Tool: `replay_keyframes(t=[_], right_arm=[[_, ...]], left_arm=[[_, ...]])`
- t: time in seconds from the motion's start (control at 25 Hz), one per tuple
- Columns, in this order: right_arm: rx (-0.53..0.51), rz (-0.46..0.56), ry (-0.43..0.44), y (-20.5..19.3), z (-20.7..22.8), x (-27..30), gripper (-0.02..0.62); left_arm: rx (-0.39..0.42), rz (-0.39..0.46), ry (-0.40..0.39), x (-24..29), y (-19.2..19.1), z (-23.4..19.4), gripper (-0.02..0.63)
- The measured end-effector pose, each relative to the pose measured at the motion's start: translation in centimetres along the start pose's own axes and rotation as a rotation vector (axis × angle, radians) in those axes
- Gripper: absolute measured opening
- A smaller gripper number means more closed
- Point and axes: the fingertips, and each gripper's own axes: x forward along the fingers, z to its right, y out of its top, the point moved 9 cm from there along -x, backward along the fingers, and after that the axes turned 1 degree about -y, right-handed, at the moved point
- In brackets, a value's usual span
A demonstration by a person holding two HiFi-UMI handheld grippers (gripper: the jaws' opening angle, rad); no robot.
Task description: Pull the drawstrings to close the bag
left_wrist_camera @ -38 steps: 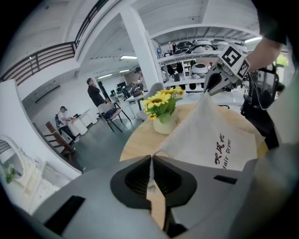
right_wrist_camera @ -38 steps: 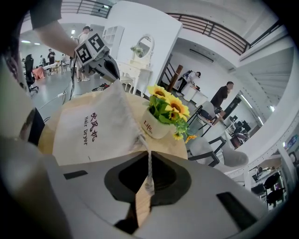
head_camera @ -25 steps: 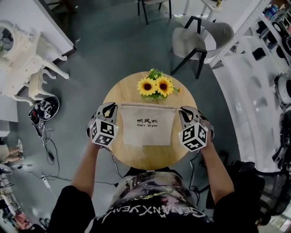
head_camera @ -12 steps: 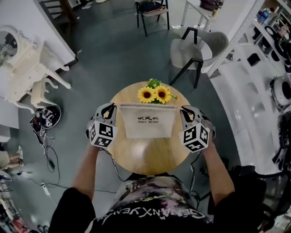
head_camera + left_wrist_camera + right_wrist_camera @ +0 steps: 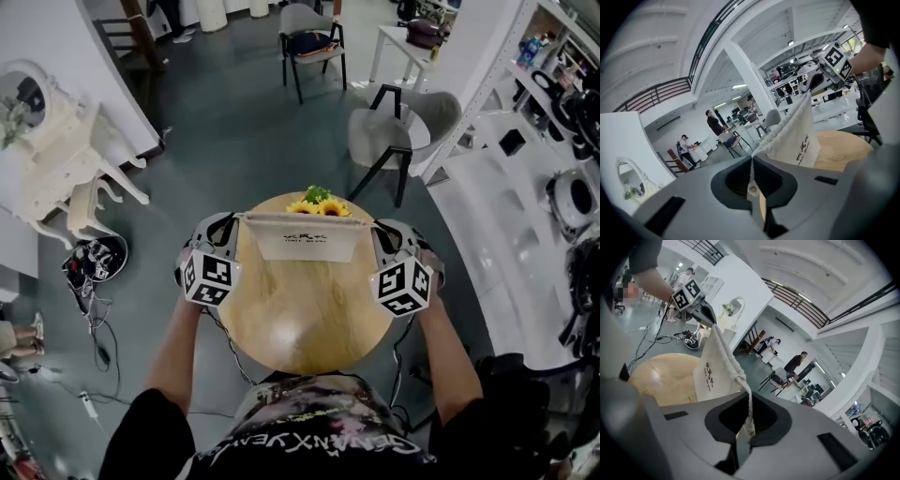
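The left gripper is clamped shut on the drawstring at one top corner of the bag. The white cord runs straight down into the closed jaws. The right gripper is clenched the same way on the cord's other end. Each gripper carries a cube of black-and-white square markers.

The cream cloth bag hangs between the two grippers, over the far half of the table, with its top hem pulled into a straight line. From where I stand I cannot tell whether its lower edge touches the wood. On its front are two lines of dark print. The upper line is Chinese characters and the lower one, as far as I can make out, reads "Hair Dryer".

The table is round and of pale wood. Sunflowers stand just behind the bag, which hides all but their tops. In both gripper views the grey gripper body covers the bag's bottom.

A grey chair stands beyond the table on the dark floor, and another stands farther off. An ornate white dresser with a mirror is to the left, with a tangle of cables by it. White shelving runs along the right. A few people stand well back in the room.
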Motion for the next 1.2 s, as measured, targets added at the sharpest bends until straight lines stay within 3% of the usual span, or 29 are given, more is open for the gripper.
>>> replay_keyframes(t=[1.2], right_arm=[[-0.118, 0.206, -0.26, 10.4, 10.8, -5.6, 0.002]], left_arm=[[0.135, 0.197, 0.227, -5.0, 13.3, -10.3, 0.02]])
